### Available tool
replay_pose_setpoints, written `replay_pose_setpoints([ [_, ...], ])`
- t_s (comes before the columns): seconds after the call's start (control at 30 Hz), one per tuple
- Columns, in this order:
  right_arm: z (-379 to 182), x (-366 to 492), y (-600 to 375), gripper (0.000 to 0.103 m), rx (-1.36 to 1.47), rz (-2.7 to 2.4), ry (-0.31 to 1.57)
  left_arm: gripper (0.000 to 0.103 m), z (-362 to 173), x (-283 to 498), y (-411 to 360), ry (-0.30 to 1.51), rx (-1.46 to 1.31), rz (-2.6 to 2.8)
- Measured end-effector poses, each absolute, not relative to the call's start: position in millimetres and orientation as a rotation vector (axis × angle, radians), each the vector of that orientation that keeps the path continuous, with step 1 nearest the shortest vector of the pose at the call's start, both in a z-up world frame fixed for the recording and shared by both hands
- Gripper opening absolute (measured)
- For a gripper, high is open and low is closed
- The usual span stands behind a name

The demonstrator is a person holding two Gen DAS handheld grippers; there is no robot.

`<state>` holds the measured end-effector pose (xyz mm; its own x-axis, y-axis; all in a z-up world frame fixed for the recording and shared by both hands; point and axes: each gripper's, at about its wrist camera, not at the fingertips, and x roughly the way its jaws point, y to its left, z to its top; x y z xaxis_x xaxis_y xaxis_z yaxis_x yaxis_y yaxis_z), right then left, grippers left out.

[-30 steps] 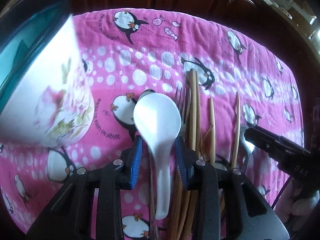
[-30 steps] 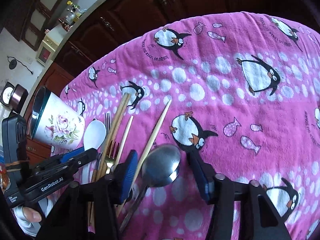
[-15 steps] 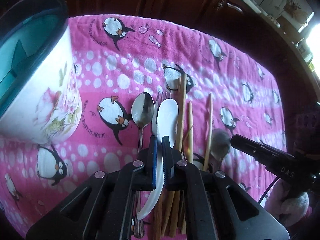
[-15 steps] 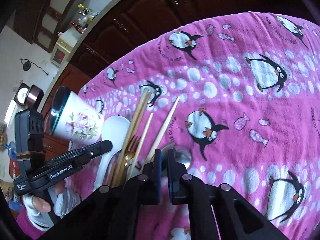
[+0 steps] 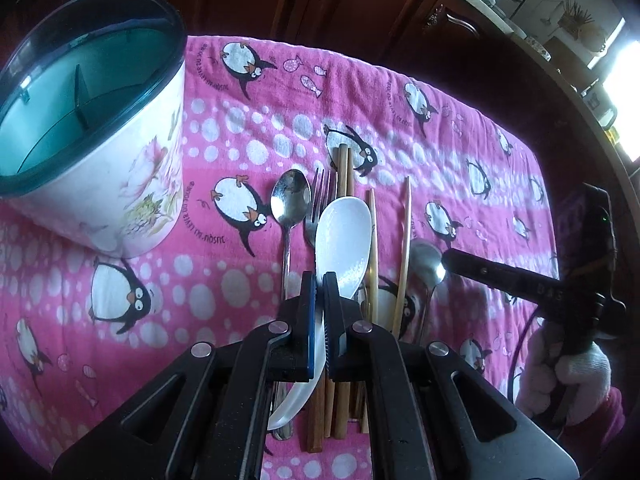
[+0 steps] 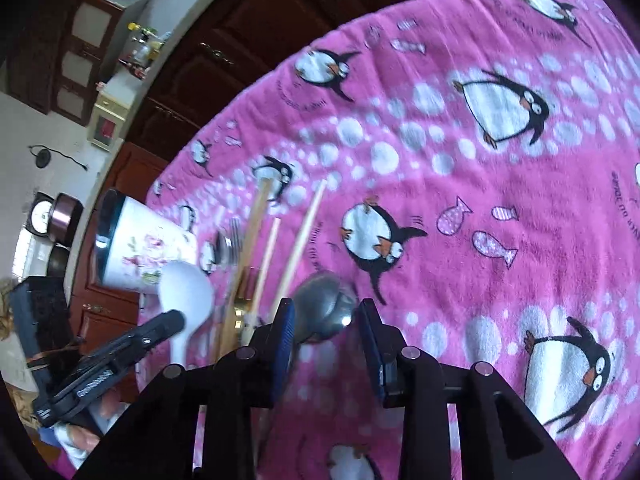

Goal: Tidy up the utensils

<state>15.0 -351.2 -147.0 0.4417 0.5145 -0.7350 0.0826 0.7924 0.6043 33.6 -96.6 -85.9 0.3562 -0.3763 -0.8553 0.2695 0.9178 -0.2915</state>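
Note:
My left gripper (image 5: 319, 280) is shut on the neck of a white ceramic spoon (image 5: 344, 236), lifted slightly over the row of utensils on the pink penguin cloth (image 5: 440, 148). My right gripper (image 6: 327, 312) has its jaws opening, and the bowl of a metal spoon (image 6: 324, 300) lies between them with a gap on the right side. Another metal spoon (image 5: 291, 200), a fork (image 5: 320, 188) and several wooden chopsticks (image 5: 407, 216) lie side by side. The white floral utensil holder (image 5: 152, 184), teal inside with dividers, stands to the left.
The cloth ends at the far table edge, with dark wooden cabinets (image 5: 360, 8) behind it. A gloved hand (image 5: 576, 376) holds the right gripper at the right of the left wrist view. To the right of the utensils lies bare cloth (image 6: 520, 220).
Both grippers closed on their spoons half a second ago. The left has since raised the white spoon a little. The right has opened again around the metal spoon.

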Motion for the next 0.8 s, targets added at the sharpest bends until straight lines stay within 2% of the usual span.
replay_pose_setpoints([
  [0.13,-139,25,-350,0.031,0.591,0.289,1.073,0.002,-85,31,-94,1.138,-0.103,-0.410],
  [0.3,-145,36,-338,0.031,0.545,0.308,1.137,0.002,-85,30,-93,1.134,-0.110,-0.407],
  [0.53,-136,30,-312,0.029,0.583,0.465,1.137,0.002,-84,30,-90,1.136,-0.122,-0.401],
  [0.63,-134,30,-310,0.029,0.501,0.381,1.130,0.002,-83,30,-89,1.135,-0.121,-0.399],
  [0.8,-139,31,-320,0.027,0.579,0.410,1.114,0.002,-84,30,-87,1.136,-0.130,-0.394],
])
